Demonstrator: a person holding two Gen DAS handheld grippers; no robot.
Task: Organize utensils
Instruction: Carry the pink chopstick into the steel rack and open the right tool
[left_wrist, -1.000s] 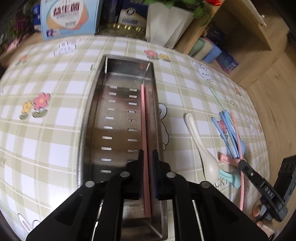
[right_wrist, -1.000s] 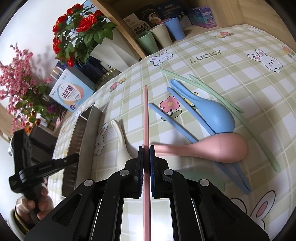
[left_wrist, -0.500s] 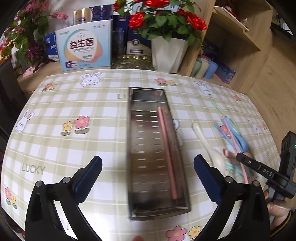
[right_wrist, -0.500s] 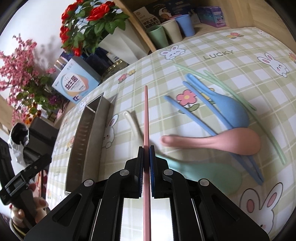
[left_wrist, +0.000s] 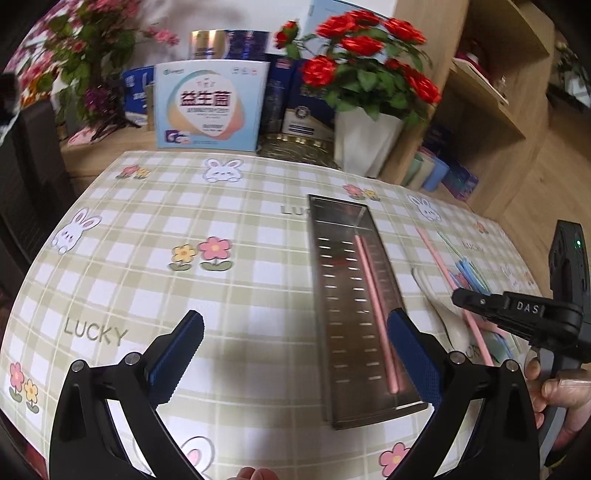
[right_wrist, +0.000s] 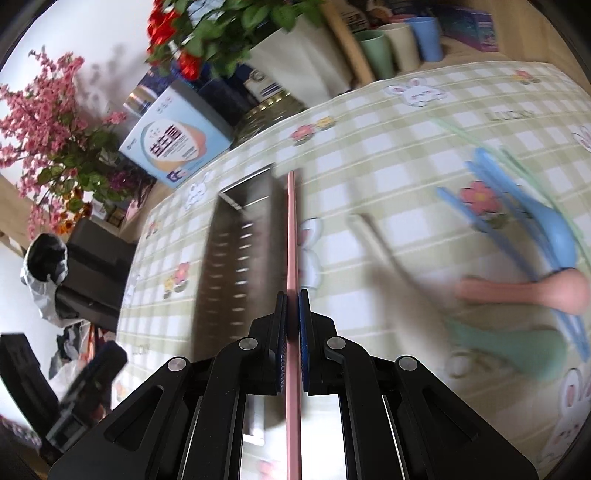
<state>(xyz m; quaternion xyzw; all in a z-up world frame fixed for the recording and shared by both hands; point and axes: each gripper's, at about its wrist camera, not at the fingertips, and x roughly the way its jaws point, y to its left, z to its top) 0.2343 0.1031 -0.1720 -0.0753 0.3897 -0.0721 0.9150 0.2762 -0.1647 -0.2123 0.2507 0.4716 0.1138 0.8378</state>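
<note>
Holding our left gripper (left_wrist: 295, 354) above the checked counter (left_wrist: 147, 288), we see its jaws spread wide and empty. Right of centre in that view lies the long perforated steel tray (left_wrist: 340, 295), one pink chopstick (left_wrist: 373, 310) resting inside it. Our right gripper (right_wrist: 292, 325) has its jaws clamped on a second pink chopstick (right_wrist: 291, 236), pointing up the frame just beside the tray's right wall.

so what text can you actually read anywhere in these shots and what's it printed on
"LUCKY": tablecloth, printed at; repeated elsewhere, partly hidden by the metal tray or blurred.
"DAS": right gripper, on its black body at.
"益生菌": blue and white box, large characters; its smaller print is too small to read.
Dark boxes behind it: labels too blurred to read.
</note>
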